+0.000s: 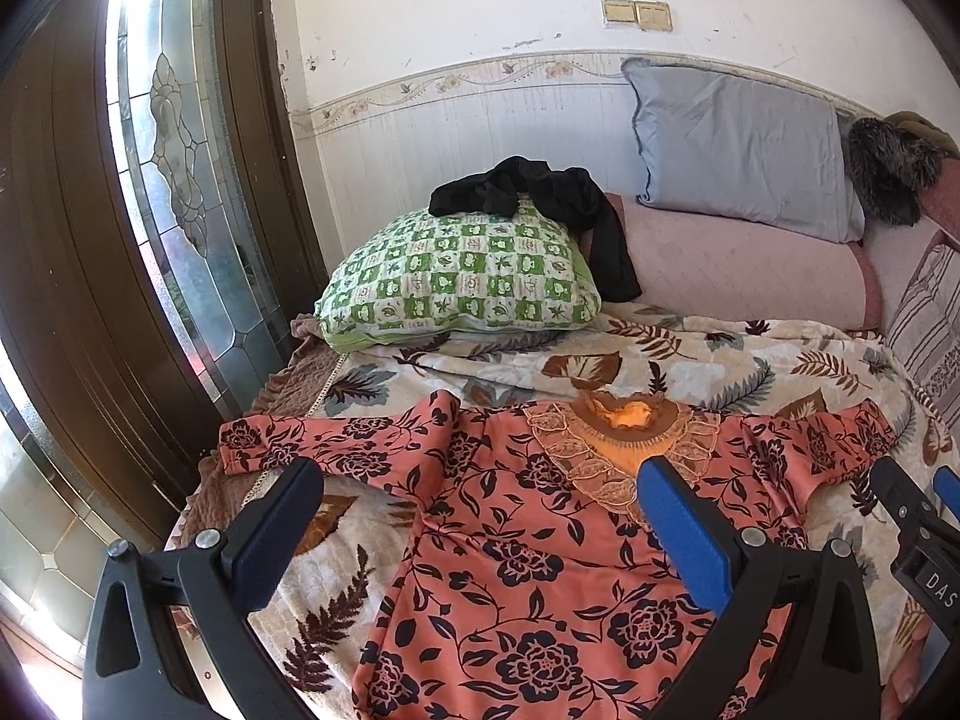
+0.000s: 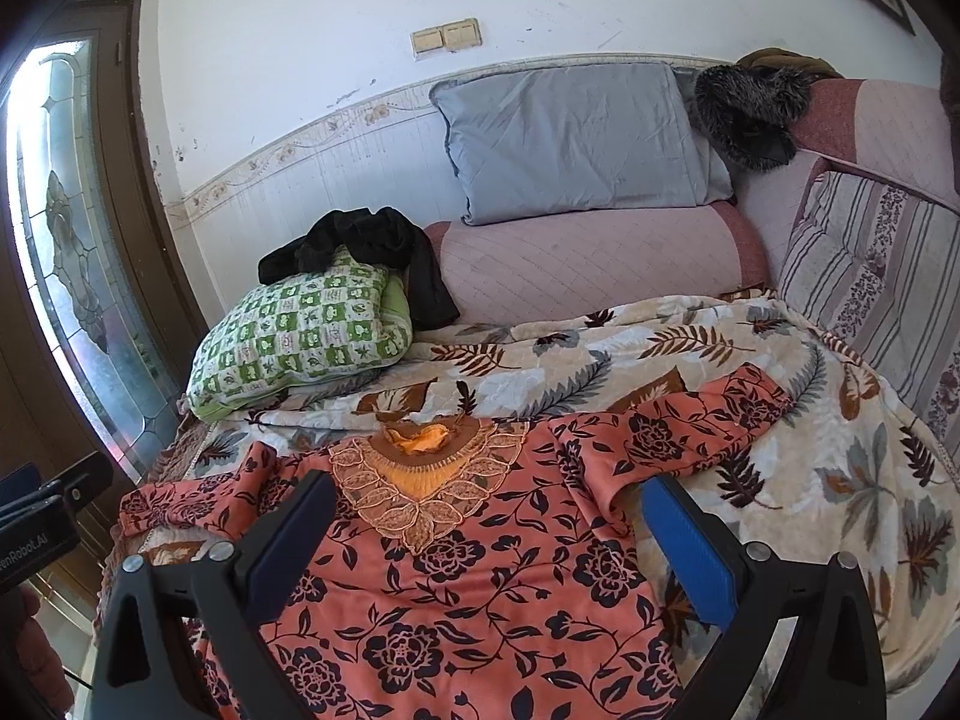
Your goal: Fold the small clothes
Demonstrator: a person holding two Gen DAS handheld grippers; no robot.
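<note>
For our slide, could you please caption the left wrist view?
Open left tool above a floral top spread flat on a leaf-print blanket.

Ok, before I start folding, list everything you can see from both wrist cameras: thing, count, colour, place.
Top: 1, salmon with dark flowers, orange lace neckline, spread flat on the blanket, sleeves out to both sides.
Blanket: 1, cream with brown and grey leaves, covering the bed.
Checked pillow: 1, green and white, far left of the bed.
Black garment: 1, crumpled on the checked pillow.
Grey pillow: 1, leaning on the wall.
Pink bolster: 1, below the grey pillow.
Striped cushion: 1, pale with purple stripes, right side.
Furry item: 1, dark, far right corner.
Wall switches: 2, cream.
Glass door: 1, brown frame, left.
Left tongs: open, over the top.
Right tongs: open, over the top.
</note>
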